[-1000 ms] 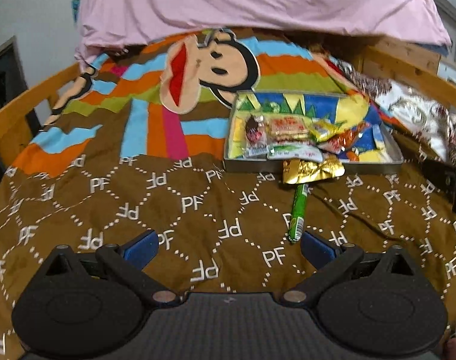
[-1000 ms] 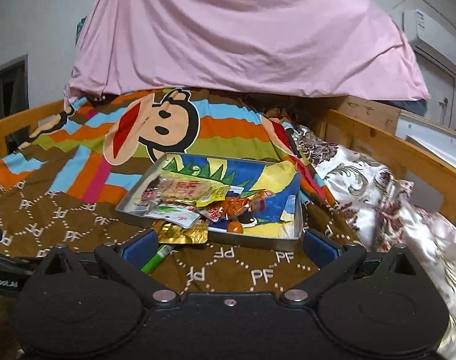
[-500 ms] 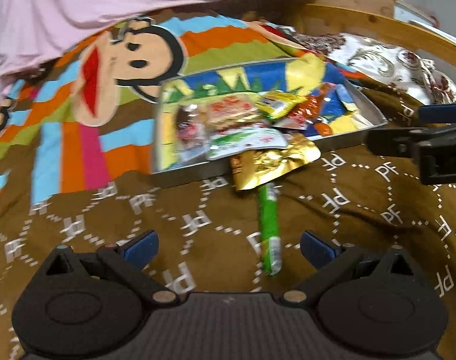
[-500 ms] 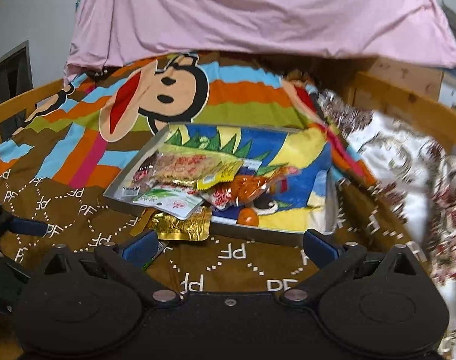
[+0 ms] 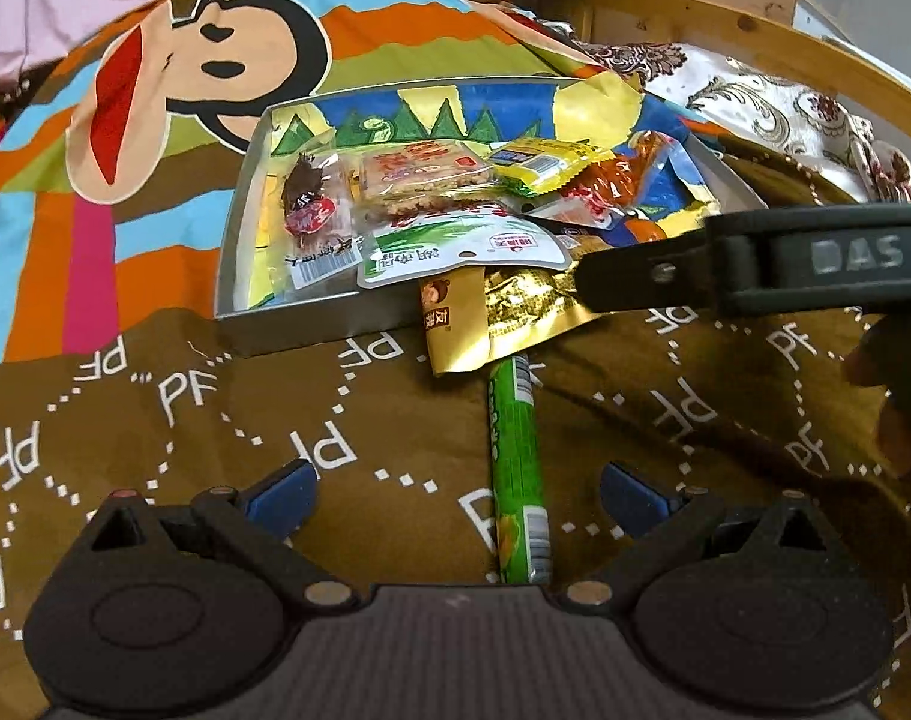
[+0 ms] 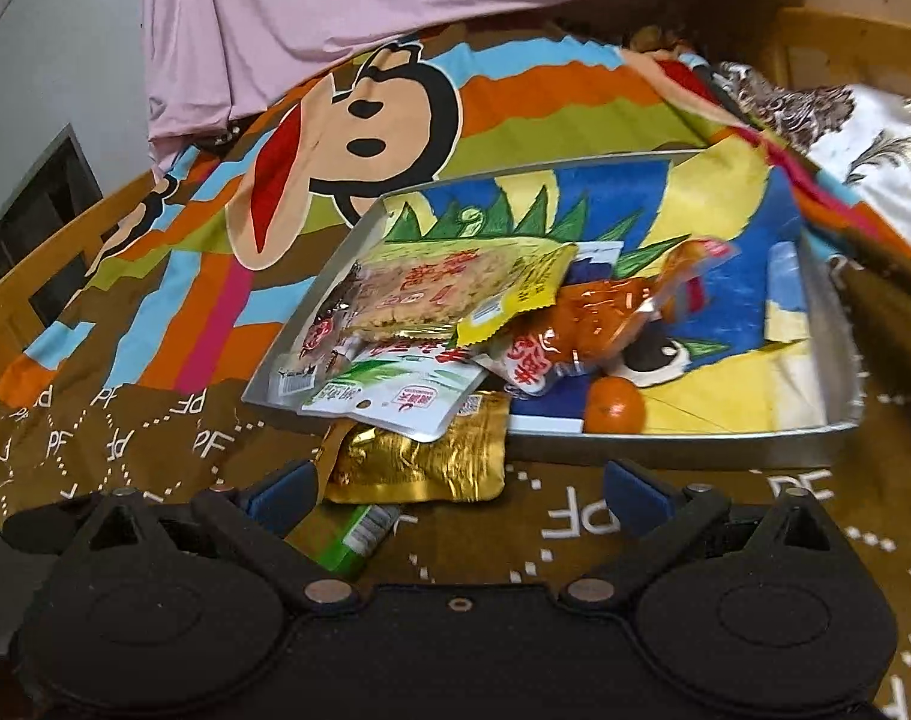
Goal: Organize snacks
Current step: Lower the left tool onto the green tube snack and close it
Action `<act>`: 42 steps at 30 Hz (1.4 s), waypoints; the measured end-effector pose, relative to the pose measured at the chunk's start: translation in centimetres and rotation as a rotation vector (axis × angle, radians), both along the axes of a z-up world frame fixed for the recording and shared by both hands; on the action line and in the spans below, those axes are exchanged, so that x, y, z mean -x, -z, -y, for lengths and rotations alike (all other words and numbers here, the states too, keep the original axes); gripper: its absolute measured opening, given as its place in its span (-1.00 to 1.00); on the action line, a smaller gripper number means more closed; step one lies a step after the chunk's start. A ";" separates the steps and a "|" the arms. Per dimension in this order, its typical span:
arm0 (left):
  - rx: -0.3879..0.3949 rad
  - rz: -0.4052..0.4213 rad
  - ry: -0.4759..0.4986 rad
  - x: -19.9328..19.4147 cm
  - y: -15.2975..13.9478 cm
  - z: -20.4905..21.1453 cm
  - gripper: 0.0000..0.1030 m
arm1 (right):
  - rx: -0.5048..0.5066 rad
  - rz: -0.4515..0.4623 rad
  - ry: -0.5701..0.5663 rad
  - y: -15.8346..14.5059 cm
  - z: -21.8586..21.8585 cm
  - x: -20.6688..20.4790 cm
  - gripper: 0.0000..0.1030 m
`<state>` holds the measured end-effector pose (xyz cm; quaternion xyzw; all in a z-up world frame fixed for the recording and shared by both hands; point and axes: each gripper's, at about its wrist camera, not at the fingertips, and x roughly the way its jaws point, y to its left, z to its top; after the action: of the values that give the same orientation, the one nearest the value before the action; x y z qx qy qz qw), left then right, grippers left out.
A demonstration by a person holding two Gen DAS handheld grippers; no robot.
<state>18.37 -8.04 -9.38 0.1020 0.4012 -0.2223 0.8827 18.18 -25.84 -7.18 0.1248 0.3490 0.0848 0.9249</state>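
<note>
Both grippers hang released over the blanket [image 5: 155, 420]. The right gripper [image 6: 461, 489], whose jaws have just narrowed slightly around nothing, nears the gold pouch [image 6: 419, 462]; the left gripper [image 5: 455, 498] straddles the green stick [image 5: 515, 480]. Best approach: pinch each flat packet by an edge. Beyond, the tray [image 6: 839, 372] holds a heap of packets at its left end and an orange [image 6: 614, 405] by its near rim.

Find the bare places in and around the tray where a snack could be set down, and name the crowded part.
Free: the tray's right half, beyond the small orange, and the brown blanket left of the green stick pack. Crowded: the tray's left half, where packets pile up and the gold pouch spills over the front rim.
</note>
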 end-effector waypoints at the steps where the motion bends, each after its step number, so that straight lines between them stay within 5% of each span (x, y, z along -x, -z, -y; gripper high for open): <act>1: 0.009 -0.009 -0.004 -0.2 0.1 0.0 0.99 | -0.004 -0.003 -0.005 0.2 -0.1 -0.4 0.84; 11: 0.029 -0.010 -0.005 -0.5 0.1 0.0 0.78 | -0.021 -0.033 -0.019 1.4 -0.2 -1.9 0.40; 21: 0.036 -0.015 0.100 0.2 0.4 1.2 0.22 | -0.038 -0.041 -0.037 1.5 -0.6 -2.1 0.02; 34: 0.010 -0.018 0.073 -0.4 0.7 1.4 -0.54 | -0.037 -0.043 -0.027 1.2 -0.6 -1.9 -0.12; 42: 0.027 -0.057 0.015 -0.3 0.4 1.2 -0.63 | -0.035 -0.051 -0.028 0.8 -0.7 -1.3 -0.47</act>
<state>18.64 -9.21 -9.81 0.0868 0.4224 -0.2373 0.8705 19.46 -25.13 -7.96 0.1382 0.3727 0.1007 0.9121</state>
